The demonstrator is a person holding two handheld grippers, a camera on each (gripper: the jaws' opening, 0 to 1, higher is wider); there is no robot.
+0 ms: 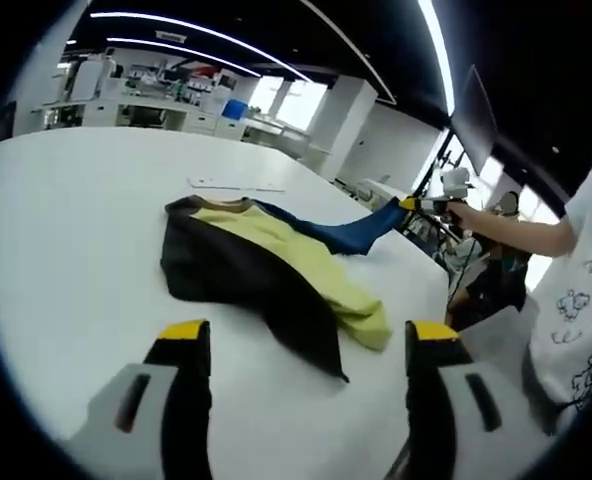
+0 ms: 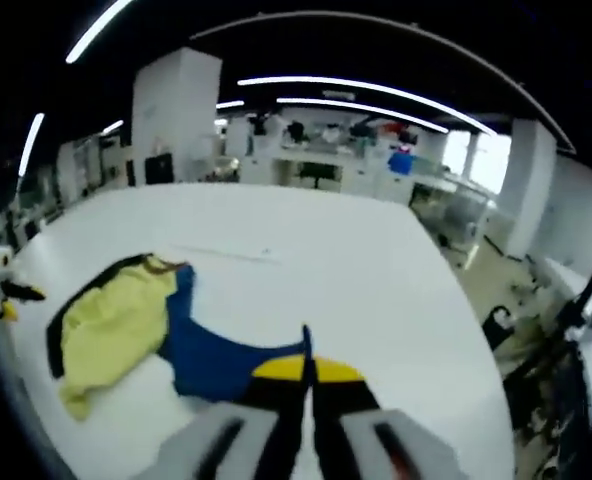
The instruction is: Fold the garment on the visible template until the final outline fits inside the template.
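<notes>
Left gripper view looks across a white tabletop (image 1: pixel 66 240) with the left tongs (image 1: pixel 306 345) spread wide, their yellow-tipped jaws apart above bare surface and pinching nothing. The garment (image 1: pixel 266 265) lies crumpled near the middle of the tabletop, a dark panel toward this camera, a yellow panel on top of it and a blue sleeve trailing toward the tabletop's far right edge. At that edge the right tongs (image 1: pixel 408 204), held by a person's hand (image 1: pixel 476 220), grip the end of the blue sleeve and lift it off the surface. A thin pale outline, apparently the template (image 1: pixel 236 185), is marked on the tabletop just beyond the garment.

Right gripper view shows the right tongs (image 2: pixel 307 368) pressed together on the blue sleeve (image 2: pixel 216 360), with the yellow part of the garment spread toward the tabletop's left edge. The left tongs (image 2: pixel 6 297) peek in at that edge.
</notes>
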